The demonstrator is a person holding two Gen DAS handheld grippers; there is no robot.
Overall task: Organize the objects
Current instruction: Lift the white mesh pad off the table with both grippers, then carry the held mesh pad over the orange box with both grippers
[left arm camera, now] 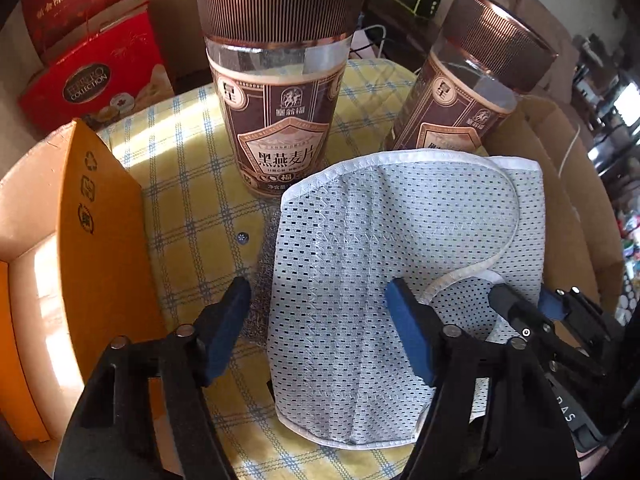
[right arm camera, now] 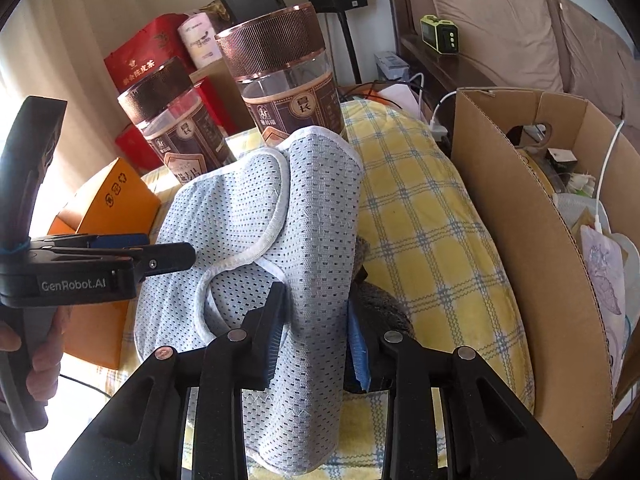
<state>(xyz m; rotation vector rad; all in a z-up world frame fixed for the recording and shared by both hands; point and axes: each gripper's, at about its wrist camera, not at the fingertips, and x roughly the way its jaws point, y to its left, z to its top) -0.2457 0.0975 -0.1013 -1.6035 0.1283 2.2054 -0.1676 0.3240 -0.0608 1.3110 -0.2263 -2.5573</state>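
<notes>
Mesh pad (right arm camera: 256, 216) pinched by right hand-held gripper (right arm camera: 316, 336), hiding grey scrubber; left hand-held gripper (left arm camera: 320, 320) wide.

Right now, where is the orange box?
The orange box stands at the left edge of the yellow checked cushion, left of the mesh cloth in both views.

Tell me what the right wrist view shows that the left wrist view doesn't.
Only the right wrist view shows the right gripper shut on a raised fold of the mesh cloth, the cluttered inside of the brown cardboard box, and the sofa cushions. Only the left wrist view shows the left gripper with jaws open over the cloth. Both share the two oat jars, the orange box and the yellow checked cushion.
</notes>
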